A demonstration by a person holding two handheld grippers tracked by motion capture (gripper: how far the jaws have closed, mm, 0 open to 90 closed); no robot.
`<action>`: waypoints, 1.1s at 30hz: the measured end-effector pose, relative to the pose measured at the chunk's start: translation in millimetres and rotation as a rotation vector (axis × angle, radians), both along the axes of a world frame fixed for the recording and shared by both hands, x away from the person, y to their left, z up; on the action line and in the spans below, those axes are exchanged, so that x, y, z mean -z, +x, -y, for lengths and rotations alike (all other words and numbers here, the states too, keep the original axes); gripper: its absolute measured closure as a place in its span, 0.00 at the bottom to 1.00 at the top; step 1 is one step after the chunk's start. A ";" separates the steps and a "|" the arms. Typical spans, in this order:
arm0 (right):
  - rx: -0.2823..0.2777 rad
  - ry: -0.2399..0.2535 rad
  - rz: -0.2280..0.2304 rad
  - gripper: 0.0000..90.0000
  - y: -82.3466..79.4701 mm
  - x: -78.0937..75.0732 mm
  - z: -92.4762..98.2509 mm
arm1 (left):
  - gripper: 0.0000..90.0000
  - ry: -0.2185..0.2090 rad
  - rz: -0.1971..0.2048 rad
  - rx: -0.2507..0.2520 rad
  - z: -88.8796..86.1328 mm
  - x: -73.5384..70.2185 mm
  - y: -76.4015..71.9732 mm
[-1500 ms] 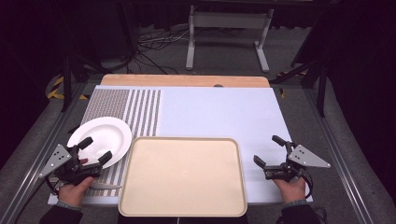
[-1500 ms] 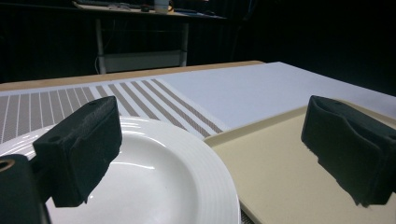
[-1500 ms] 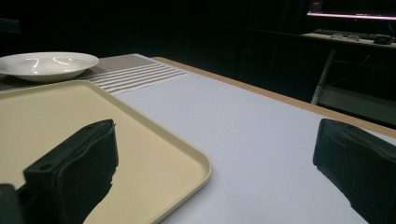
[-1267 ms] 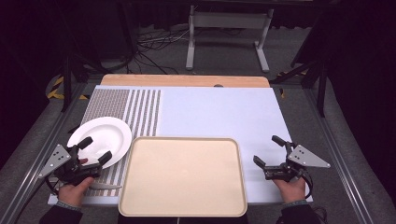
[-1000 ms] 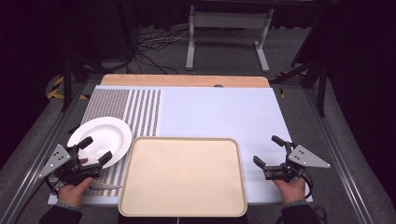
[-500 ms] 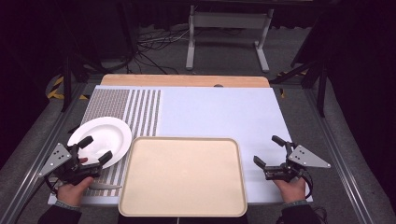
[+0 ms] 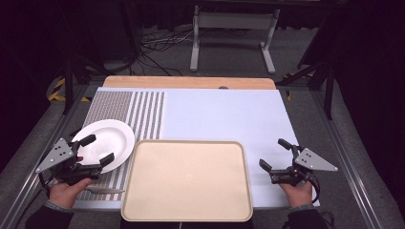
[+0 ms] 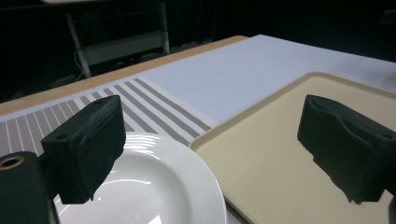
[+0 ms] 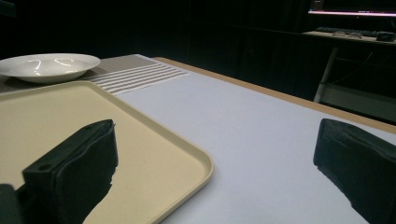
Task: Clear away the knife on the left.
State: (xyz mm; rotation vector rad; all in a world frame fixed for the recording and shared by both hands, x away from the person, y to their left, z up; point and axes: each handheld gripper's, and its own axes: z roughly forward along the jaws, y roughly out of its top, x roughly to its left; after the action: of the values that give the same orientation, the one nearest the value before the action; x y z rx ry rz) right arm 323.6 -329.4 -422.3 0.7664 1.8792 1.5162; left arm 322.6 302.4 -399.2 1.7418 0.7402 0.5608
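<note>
High view: white plate [image 7: 106, 143], round, glossy, ribbed rim, sits on the striped mat [image 7: 138, 114] at near left, just beside the beige tray [image 7: 187, 179]. Left tongs [image 7: 94, 149] gape wide over the plate's near edge; right tongs [image 7: 274, 153] wide too, over pale blue surface [image 7: 224, 114] right of the tray. Dark room, cables on the floor. Left gripper view: plate [image 8: 159, 186] between spread jaws, tray edge touching or nearly so. Right gripper view: plate [image 9: 49, 66] far off beyond the tray.

the desk [image 7: 224, 114] is bright, the room around it dark. light shines off the plate [image 8: 154, 186]. close tool jaws look blurry.
</note>
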 end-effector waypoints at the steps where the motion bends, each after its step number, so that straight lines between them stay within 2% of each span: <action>1: -0.001 0.001 -0.001 0.01 0.0 0.2 0.1 | 0.10 0.015 -0.005 0.005 -0.2 -1.0 0.1; 6: -0.002 0.003 -0.004 0.01 0.4 0.9 0.3 | 0.10 0.151 -0.073 0.058 -4.2 -9.0 0.8; 9: -0.001 0.000 -0.007 0.01 0.8 1.2 0.1 | 0.10 0.216 -0.101 0.080 -7.8 -14.2 -0.2; 11: 0.000 -0.005 -0.008 0.01 1.5 1.6 -0.1 | 0.11 0.230 -0.108 0.085 -9.2 -15.8 -0.8; 12: 0.000 -0.003 -0.009 0.01 1.5 1.8 -0.4 | 0.11 0.268 -0.122 0.092 -11.6 -18.5 -1.6; 14: -0.001 -0.005 -0.011 0.01 1.6 2.0 -0.6 | 0.12 0.303 -0.132 0.103 -14.1 -20.7 -2.7; 17: -0.002 -0.009 -0.012 0.01 2.2 2.4 -0.7 | 0.13 0.342 -0.154 0.112 -18.1 -23.1 -3.9; 18: -0.002 -0.009 -0.012 0.01 2.2 2.4 -0.7 | 0.14 0.342 -0.154 0.112 -18.1 -23.1 -3.9; 19: -0.001 -0.010 -0.016 0.01 2.3 2.8 -0.9 | 0.14 0.366 -0.157 0.120 -20.6 -24.3 -4.8; 20: -0.003 -0.010 -0.017 0.01 2.5 3.0 -0.9 | 0.15 0.366 -0.157 0.120 -20.6 -24.3 -4.8; 22: -0.005 -0.009 -0.015 0.01 2.8 3.1 -0.9 | 0.15 0.406 -0.184 0.127 -22.7 -24.8 -5.2; 23: -0.005 -0.009 -0.015 0.01 2.8 3.1 -0.9 | 0.15 0.406 -0.184 0.127 -22.7 -24.8 -5.2; 27: -0.006 -0.012 -0.021 0.01 3.0 3.8 -1.2 | 0.15 0.465 -0.219 0.133 -26.1 -24.6 -5.3; 29: -0.008 -0.010 -0.023 0.01 3.3 4.1 -1.5 | 0.15 0.481 -0.232 0.138 -27.4 -24.1 -4.8; 33: -0.008 -0.017 -0.026 0.01 3.8 4.5 -2.0 | 0.15 0.551 -0.260 0.155 -27.8 -22.9 -3.7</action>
State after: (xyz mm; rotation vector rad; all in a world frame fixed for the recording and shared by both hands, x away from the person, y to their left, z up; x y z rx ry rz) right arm 327.4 -327.5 -426.8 0.7758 1.9140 1.5003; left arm 318.9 330.2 -376.3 2.3955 0.6572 0.4615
